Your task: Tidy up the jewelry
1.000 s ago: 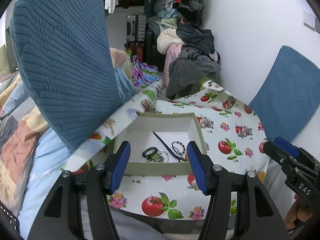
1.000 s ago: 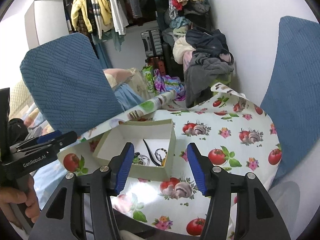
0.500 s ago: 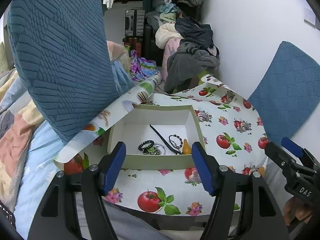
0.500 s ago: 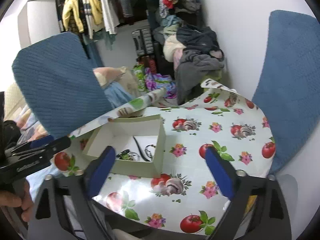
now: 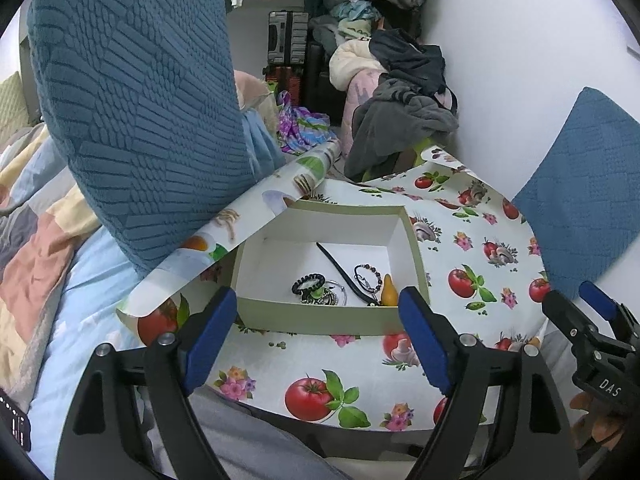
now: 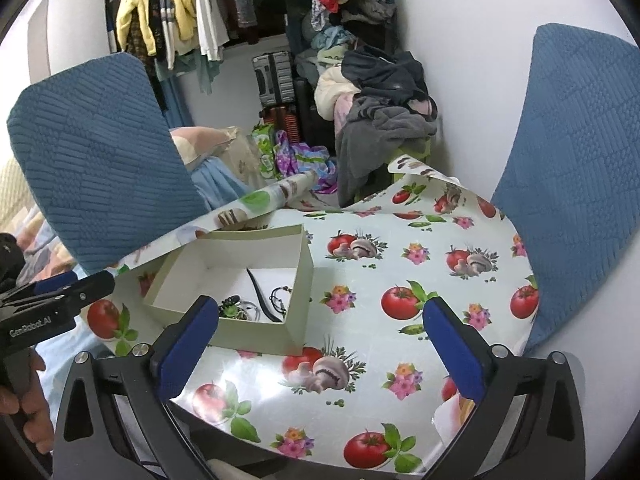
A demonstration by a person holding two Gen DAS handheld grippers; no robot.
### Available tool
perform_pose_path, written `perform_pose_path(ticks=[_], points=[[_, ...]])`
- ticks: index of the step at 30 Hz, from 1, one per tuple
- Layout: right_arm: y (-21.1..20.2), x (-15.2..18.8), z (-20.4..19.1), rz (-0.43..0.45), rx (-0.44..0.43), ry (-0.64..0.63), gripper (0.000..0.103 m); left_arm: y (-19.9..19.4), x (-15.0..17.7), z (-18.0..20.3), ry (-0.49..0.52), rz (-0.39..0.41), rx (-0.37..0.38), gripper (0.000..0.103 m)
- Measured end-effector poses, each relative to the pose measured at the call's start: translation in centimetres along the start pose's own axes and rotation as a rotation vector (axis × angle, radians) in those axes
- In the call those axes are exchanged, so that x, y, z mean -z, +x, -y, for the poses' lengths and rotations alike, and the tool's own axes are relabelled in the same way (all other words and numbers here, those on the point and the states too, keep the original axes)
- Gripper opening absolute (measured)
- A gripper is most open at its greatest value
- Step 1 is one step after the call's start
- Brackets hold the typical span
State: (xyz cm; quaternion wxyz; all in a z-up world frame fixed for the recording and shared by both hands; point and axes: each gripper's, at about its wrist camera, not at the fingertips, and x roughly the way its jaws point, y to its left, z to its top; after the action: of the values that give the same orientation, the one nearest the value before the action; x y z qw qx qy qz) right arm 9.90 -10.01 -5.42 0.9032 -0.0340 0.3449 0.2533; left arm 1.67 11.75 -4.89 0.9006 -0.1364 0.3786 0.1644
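An open pale green box (image 5: 328, 319) with a white inside sits on the fruit-print tablecloth (image 5: 320, 376). In it lie a black bead bracelet (image 5: 308, 281), a black strap (image 5: 338, 266), a dark bead loop (image 5: 369, 276) and a small yellow pear-shaped piece (image 5: 389, 290). My left gripper (image 5: 316, 332) is open and empty, just in front of the box's near wall. My right gripper (image 6: 320, 344) is open wide and empty, above the cloth to the right of the box (image 6: 256, 334). The jewelry (image 6: 260, 300) also shows in the right wrist view.
A blue textured chair back (image 5: 132, 104) stands close at the left, another (image 6: 576, 176) at the right against the white wall. The cloth's far left edge curls up (image 5: 288, 192). Piled clothes (image 5: 400, 120) and suitcases lie behind the table.
Both grippers have opened wider, the right one most. Both have drawn back slightly from the box. The jewelry in the box has not moved.
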Motion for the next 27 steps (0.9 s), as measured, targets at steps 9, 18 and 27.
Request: perform_pose_path(ticks=[9, 18, 27], points=[[0.38, -0.15, -0.42, -0.005, 0.000, -0.015, 0.103, 0.17, 0.09, -0.59, -0.027, -0.024, -0.017, 0.083], [0.52, -0.19, -0.41, -0.024, 0.011, -0.030, 0.103, 0.03, 0.11, -0.35, -0.014, -0.025, -0.019, 0.083], [0.53, -0.12, -0.25, -0.030, 0.014, -0.027, 0.103, -0.04, 0.02, -0.54, -0.016, -0.015, -0.012, 0.084]])
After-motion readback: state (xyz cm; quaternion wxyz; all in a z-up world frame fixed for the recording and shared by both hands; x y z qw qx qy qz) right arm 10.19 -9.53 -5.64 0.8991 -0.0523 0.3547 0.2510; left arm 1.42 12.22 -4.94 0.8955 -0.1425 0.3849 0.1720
